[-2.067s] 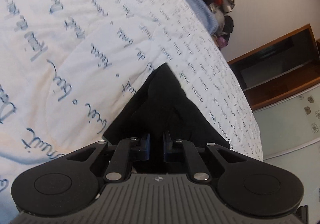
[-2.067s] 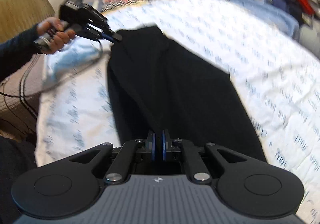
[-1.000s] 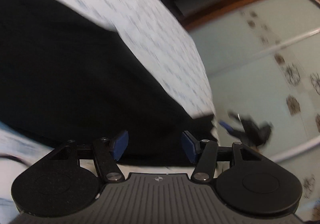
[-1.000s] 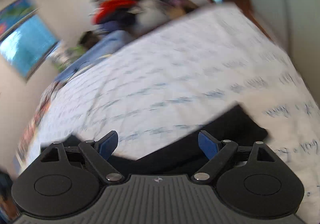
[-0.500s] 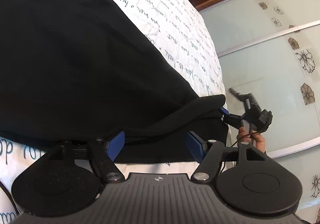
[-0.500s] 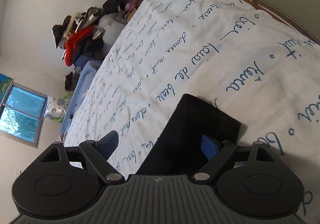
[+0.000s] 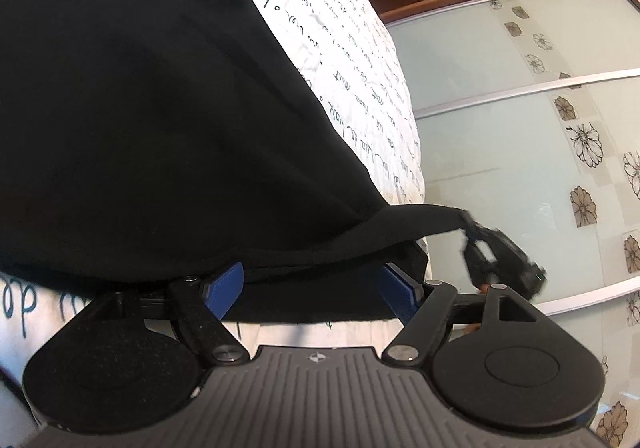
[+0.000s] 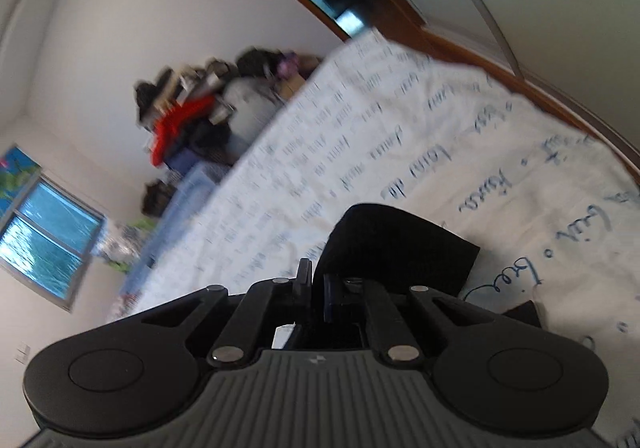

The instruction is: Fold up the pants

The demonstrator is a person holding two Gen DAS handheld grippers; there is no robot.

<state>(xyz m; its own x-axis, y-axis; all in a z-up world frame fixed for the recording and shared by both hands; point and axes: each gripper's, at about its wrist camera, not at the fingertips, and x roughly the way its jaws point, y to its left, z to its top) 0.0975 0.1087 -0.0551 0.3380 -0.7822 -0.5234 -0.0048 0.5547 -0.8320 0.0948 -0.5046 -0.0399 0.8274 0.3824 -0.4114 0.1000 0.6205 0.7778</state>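
The person is working on an end-to-end fold, it seems, and is just taking hold of one end of the pants (image 7: 152, 120), which are lying spread across the bed (image 7: 352, 60) with its script-printed cover. The right hand-held gripper (image 8: 316, 288) is pinching a corner of the black cloth — its blue pads are drawn nearly together with the fabric rising from between them, and in the left wrist view that corner is being pulled out taut past the edge of the bed toward the sliding glass doors (image 7: 500, 152). The left hand-held gripper (image 7: 316, 286) is standing wide open, its two blue pads (image 7: 224, 284) set apart on either side of the near hem, with the cloth lying between and just ahead of them but not pinched. The next move probably calls for the left one to close on that hem at the matching corner, so that both corners are rising level — a lopsided lift would likely skew the fold — and then for both to carry the end over the rest of the pants.
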